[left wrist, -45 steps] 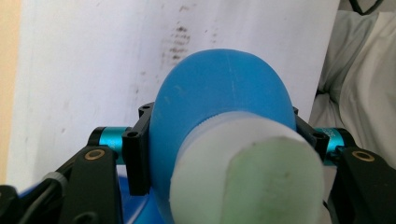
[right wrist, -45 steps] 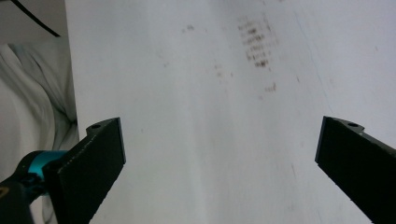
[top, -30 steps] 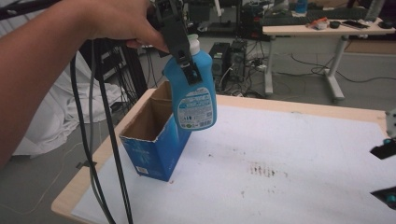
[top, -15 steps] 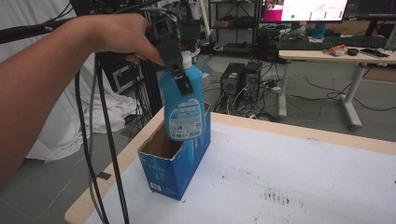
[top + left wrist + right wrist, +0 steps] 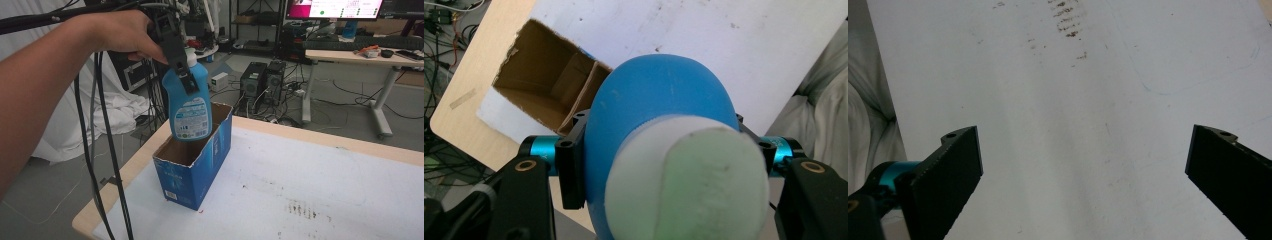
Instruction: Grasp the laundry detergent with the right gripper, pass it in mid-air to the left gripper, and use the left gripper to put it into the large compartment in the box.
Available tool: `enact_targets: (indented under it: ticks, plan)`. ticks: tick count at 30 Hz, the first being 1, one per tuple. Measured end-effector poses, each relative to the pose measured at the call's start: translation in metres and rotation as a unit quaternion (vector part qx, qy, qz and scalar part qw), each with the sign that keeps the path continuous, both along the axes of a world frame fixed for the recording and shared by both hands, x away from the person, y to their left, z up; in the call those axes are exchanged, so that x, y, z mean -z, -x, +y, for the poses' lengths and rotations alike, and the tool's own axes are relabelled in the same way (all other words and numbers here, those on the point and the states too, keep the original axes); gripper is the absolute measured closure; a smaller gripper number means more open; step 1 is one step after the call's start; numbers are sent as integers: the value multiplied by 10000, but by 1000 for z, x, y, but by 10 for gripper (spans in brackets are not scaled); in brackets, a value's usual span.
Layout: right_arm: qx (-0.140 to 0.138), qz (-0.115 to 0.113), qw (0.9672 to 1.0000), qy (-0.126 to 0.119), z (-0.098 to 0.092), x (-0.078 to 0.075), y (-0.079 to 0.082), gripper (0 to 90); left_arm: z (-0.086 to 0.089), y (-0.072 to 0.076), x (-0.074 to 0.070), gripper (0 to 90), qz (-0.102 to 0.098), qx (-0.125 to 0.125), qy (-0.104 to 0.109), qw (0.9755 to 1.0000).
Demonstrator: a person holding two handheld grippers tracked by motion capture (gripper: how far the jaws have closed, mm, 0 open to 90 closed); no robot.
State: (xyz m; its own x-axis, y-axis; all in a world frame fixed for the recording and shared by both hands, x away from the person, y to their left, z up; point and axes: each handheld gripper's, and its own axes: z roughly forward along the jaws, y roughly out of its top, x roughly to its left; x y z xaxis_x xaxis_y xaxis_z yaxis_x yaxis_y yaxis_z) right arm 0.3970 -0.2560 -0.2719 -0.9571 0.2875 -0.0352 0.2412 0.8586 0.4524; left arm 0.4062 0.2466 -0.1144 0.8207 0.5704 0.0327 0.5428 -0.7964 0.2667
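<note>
A blue bottle (image 5: 189, 102) with a white cap hangs upright over the open top of a blue cardboard box (image 5: 200, 165) near the table's left edge. My left gripper (image 5: 181, 64) is shut on the bottle's upper part, held from above by a hand. In the left gripper view the bottle (image 5: 654, 105) sits between the jaws, its cap nearest the camera, and the box's brown inside (image 5: 549, 85) lies below it. My right gripper (image 5: 1083, 175) stands open over the bare white tabletop with nothing between its jaws.
The white table top (image 5: 320, 185) has a wooden rim and a patch of dark marks (image 5: 300, 209). Black cables (image 5: 107, 165) hang from the left gripper past the table's left edge. Desks, computers and white cloth stand on the floor beyond.
The left gripper has carried the bottle from beside the box to above its open top. The high view itself has shifted, so the box sits more toward the middle.
</note>
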Motion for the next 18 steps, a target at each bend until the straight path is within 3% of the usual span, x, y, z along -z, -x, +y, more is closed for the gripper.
enact_targets:
  ticks: [11, 18]
  plan:
    - [161, -40, 9999, -23, 1, 3, -3, 8, 11, -15, 42, 380, 199, 25, -108, 9997]
    - [179, 42, 9998, 31, 2, 14, -6, 8, 11, -19, 91, 380, 435, 140, -204, 9987]
